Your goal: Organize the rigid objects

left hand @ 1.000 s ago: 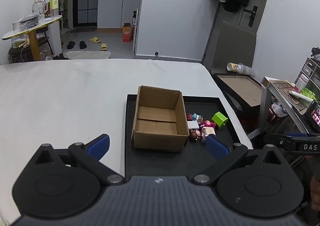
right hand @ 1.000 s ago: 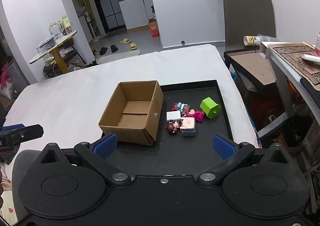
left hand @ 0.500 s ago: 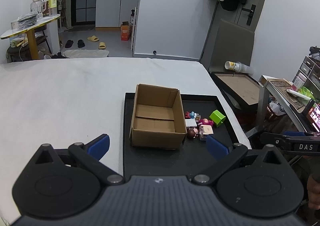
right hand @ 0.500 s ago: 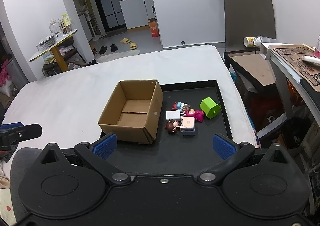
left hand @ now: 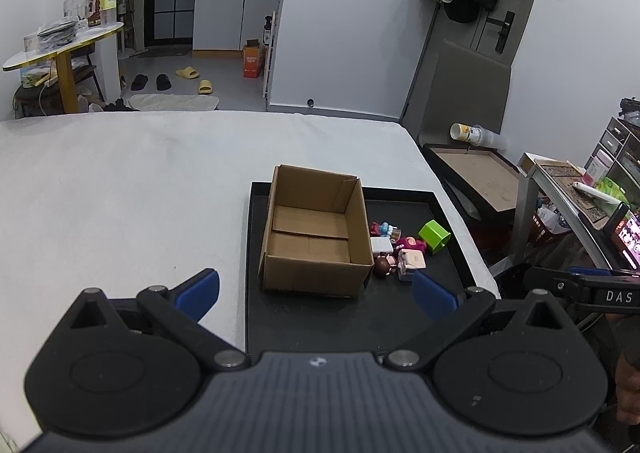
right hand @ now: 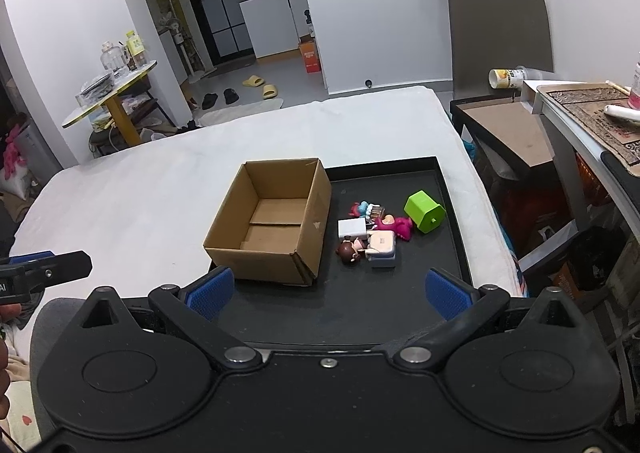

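Note:
An open empty cardboard box stands on the left part of a black tray. To the box's right lie several small toys: a green block, a white cube, a pink figure, a brown-haired doll and a pale pink box. My left gripper is open and empty, held back from the tray's near edge. My right gripper is open and empty, also short of the toys.
The tray sits on a white-covered table. To the right are a low black table, a grey chair and a cluttered shelf. A round side table stands far left.
Both grippers have drawn back and risen slightly, so the box and toys look a little farther away. Both stay open. Nothing on the tray has moved.

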Demonstrator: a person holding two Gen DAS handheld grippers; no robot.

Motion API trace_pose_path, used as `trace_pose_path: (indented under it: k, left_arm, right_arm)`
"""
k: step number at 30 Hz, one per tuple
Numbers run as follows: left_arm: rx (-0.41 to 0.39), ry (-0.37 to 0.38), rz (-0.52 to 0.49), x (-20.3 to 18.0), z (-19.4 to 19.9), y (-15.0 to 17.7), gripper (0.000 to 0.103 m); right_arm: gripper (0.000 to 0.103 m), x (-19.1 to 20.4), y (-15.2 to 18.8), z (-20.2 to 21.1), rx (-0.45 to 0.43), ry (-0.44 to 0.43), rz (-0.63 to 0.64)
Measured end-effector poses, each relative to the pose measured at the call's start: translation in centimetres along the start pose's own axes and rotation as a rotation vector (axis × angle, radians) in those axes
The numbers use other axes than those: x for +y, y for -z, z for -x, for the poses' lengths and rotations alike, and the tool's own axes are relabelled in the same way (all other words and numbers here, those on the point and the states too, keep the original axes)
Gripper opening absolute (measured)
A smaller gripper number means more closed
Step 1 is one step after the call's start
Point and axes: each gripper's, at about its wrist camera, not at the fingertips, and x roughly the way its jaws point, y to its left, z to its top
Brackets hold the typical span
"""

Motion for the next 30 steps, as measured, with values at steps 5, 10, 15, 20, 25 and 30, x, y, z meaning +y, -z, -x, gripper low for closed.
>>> trace_pose_path:
  k: [5,10,15,20,25,30]
  left_arm:
    - [0.002,0.002,0.000,0.03,0.05,-0.06,0.102]
    - [0.004,0.001,0.002,0.02,0.04,-0.13,0.102]
    - [0.005,0.003,-0.002,-0.07,0.06,-0.16,0.102]
    - [0.005,0.004,-0.002,-0.08,0.05,-0.16,0.102]
    - [0.007,0.002,-0.001,-0.06,0.03,-0.11,0.102]
    - [0.003,0.000,0.001,0.07,0.02,-0.16,0.102]
  right_arm:
    - [0.103,0.27,-0.03,0.00,0.005,0.004,0.000]
    - [0.103,0.19,-0.04,-0.09,0.003,0.009,0.006]
    - [0.103,0.18,0.27,-0.23,0.004,0.015,0.002]
    - [0.103,0.17,0.28,-0.26,0.004,0.016,0.001]
    - [0.103,0.12,0.33,-0.33,0.004,0.023,0.006]
    - [0.103,0.20,0.33,-0.36,0.004,0.019,0.007]
